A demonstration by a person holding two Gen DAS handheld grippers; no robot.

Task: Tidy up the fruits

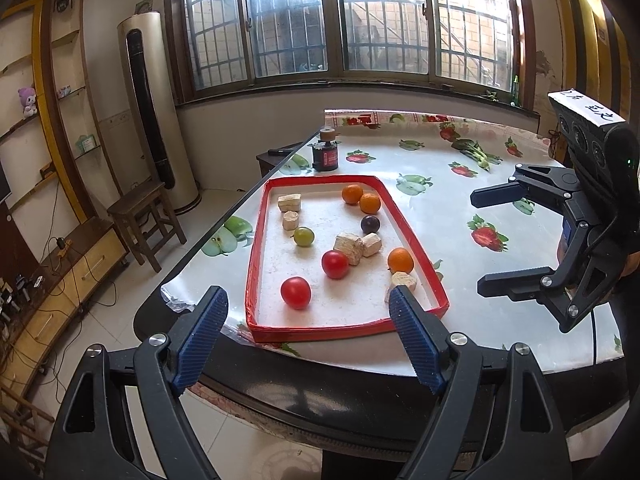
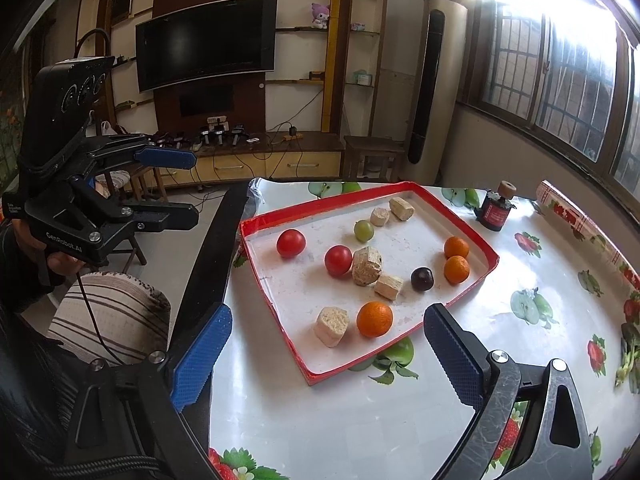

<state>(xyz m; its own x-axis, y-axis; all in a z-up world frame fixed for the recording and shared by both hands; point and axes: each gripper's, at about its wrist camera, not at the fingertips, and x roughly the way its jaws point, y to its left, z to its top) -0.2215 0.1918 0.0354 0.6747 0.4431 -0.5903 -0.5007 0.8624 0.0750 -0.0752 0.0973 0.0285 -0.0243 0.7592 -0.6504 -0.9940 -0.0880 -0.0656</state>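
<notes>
my left gripper (image 1: 308, 300): bottom of the left wrist view, jaws wide apart, nothing between them. It hangs off the table's near edge, lined up with the tray, I guess so I can see the whole spread.
my right gripper (image 2: 328, 320): bottom of its own view, also gaping and empty, hovering over the tablecloth (image 2: 360, 420) at the tray's near corner.
tray (image 1: 256, 256): red rim, white floor, middle of frame. All the fruit sits inside it, loose.
tomatoes (image 1: 296, 292): two red ones, nearest me, close together but apart.
oranges (image 1: 400, 260): one alone at lower right by the rim, two touching at the far end.
green grape (image 1: 304, 236): left of centre, on its own.
dark plum (image 1: 370, 224): right of centre, just before the orange pair.
beige chunks (image 1: 358, 246): scattered between the fruit; they look like clutter to work around.
sorting: colours partly grouped, partly strayed; fits mid-sort or just a mixed tray, can't call it.
jar (image 1: 326, 156): beyond the tray, upper centre.
</notes>
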